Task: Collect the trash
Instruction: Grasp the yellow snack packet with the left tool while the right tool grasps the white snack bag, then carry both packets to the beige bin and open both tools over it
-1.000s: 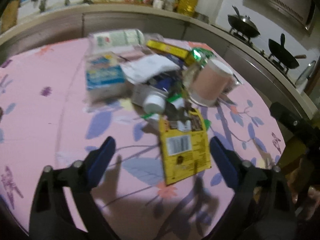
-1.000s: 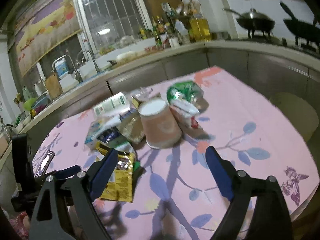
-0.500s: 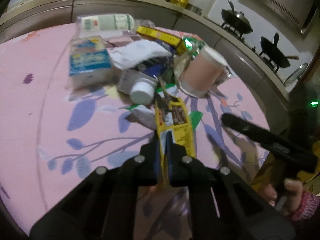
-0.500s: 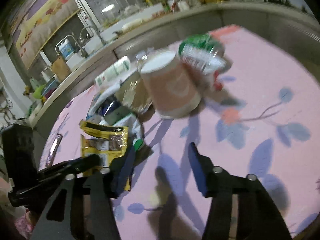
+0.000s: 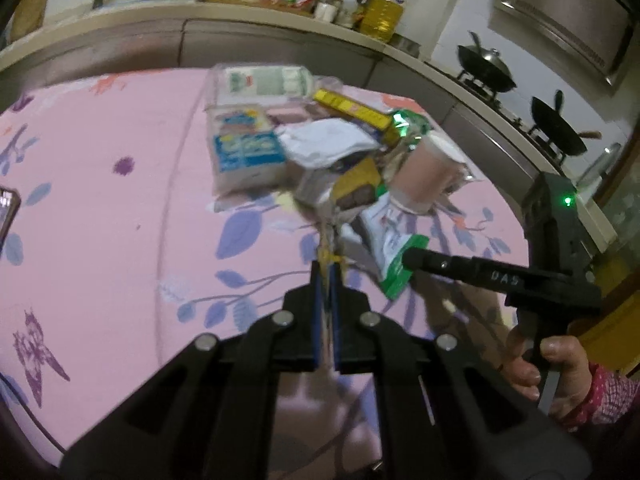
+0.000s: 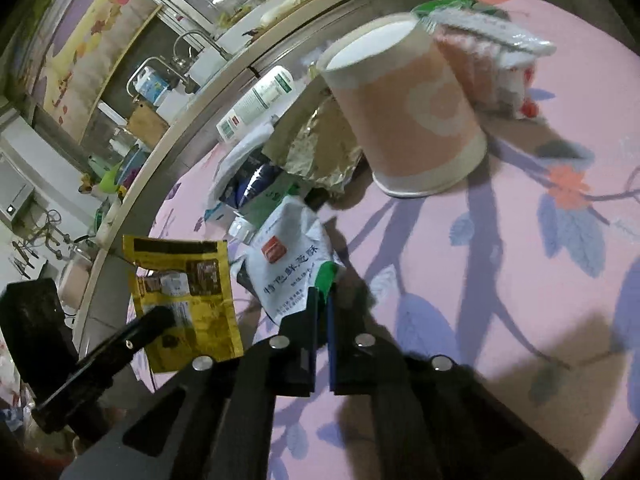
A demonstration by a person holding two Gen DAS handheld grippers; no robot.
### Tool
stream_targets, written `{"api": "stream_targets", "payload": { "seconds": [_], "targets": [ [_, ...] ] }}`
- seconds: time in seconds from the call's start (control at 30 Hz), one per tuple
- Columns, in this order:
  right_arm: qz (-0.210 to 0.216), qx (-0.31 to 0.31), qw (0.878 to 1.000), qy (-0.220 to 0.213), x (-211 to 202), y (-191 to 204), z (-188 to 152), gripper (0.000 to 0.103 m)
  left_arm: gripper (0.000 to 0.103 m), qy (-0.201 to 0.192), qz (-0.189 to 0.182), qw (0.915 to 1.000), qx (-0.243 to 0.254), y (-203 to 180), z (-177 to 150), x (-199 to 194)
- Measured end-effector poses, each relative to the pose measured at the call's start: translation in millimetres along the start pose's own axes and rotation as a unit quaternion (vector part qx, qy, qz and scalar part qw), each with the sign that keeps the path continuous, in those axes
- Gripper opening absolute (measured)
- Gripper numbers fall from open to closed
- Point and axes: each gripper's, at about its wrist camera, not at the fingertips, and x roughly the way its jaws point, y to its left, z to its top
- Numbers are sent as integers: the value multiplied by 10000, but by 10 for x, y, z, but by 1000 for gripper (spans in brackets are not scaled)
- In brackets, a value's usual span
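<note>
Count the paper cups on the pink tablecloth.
1. A single pink paper cup stands upside down at the right end of the trash pile, beside the green-and-clear wrapper. The pile could hide another.

Left wrist view looks forward and down over the pink tablecloth (image 5: 120,216), trash pile at 12 o'clock, near. Right wrist view sits lower, closer, facing the paper cup (image 6: 404,120) at 1 o'clock. Both 2 views share pile and cup (image 5: 424,176).
</note>
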Motion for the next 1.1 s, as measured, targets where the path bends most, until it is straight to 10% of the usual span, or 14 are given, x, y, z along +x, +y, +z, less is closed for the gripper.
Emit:
{"api": "stream_targets", "payload": {
  "seconds": [0.53,0.87,1.1],
  "targets": [
    [-352,1123,9760,-1834,-1516,-1172,-222,0,3,118,-1012,9850,1393,-1502,443,369],
    [-1174,1821,9270,-3062,-2374,-2268,58,0,3,91,-1763,9542,2416,-3275,1171,1341],
    [-1853,2114,9099,-3051,-2513,-2943,322,0,3,364,-1821,9437,2737,-4161,1372,2273]
  ]
}}
